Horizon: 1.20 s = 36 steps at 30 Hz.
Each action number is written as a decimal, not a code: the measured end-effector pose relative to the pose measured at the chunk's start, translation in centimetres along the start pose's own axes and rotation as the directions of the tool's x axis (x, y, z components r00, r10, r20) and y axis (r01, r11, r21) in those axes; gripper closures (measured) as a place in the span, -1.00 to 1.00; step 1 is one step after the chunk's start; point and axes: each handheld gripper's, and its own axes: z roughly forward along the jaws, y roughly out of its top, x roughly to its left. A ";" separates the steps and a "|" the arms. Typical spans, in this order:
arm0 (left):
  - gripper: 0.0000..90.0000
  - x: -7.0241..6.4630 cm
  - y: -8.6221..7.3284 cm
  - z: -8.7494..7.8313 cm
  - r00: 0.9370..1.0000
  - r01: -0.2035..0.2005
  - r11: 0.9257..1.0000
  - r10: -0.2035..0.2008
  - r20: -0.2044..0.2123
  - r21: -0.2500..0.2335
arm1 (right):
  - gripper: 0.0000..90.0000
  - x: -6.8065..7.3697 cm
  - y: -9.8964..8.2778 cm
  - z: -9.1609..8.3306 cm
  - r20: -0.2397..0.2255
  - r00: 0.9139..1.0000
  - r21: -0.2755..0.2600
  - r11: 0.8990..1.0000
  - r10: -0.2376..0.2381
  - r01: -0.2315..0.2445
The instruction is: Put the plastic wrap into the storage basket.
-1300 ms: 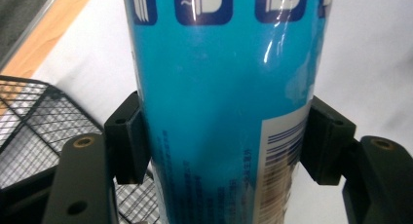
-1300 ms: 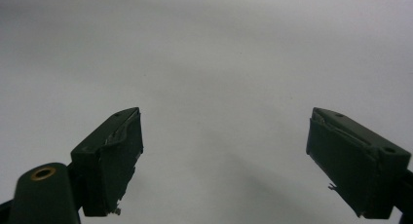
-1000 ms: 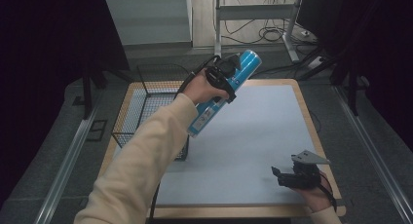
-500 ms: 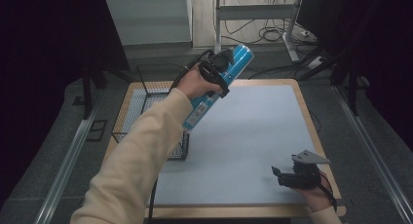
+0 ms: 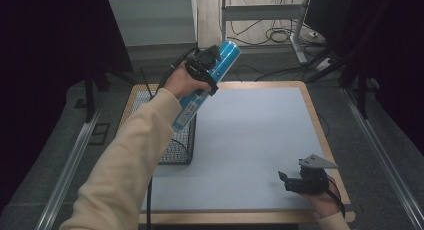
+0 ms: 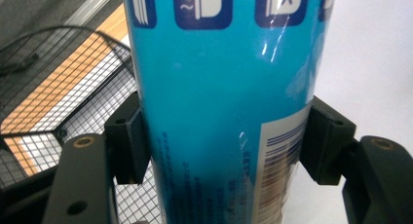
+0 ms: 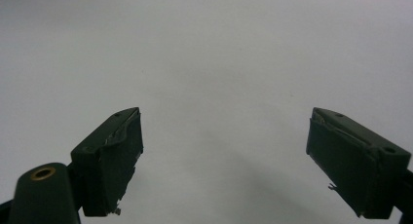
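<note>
Left gripper (image 5: pixel 206 65) clamped on blue can (image 5: pixel 202 86) above wire basket (image 5: pixel 176 140), barcode in left gripper view, right gripper (image 5: pixel 301 180) jaws wide apart over grey mat (image 5: pixel 250 135)

blue can (image 6: pixel 224 102) ends cut off, label text blurred, wire basket (image 5: pixel 180 145) partly hidden

the blue can (image 6: pixel 224 87) looks glossy, basket (image 5: pixel 180 140) is black wire mesh, table (image 5: pixel 310 105) has a wood rim, matt grey top
</note>
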 end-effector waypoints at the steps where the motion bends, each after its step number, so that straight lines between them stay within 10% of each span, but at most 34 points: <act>1: -0.30 0.0 0.0 0.0 1.000 0.000 1.000 0.000 0.000 0.000 | -0.70 0.0 0.0 0.0 0.000 1.000 0.000 1.000 0.000 0.000; 36: -0.30 5.3 -4.1 5.7 0.992 0.123 0.989 -0.120 -0.041 0.078 | -0.70 0.0 -0.1 0.1 0.007 1.000 0.010 1.000 -0.002 0.002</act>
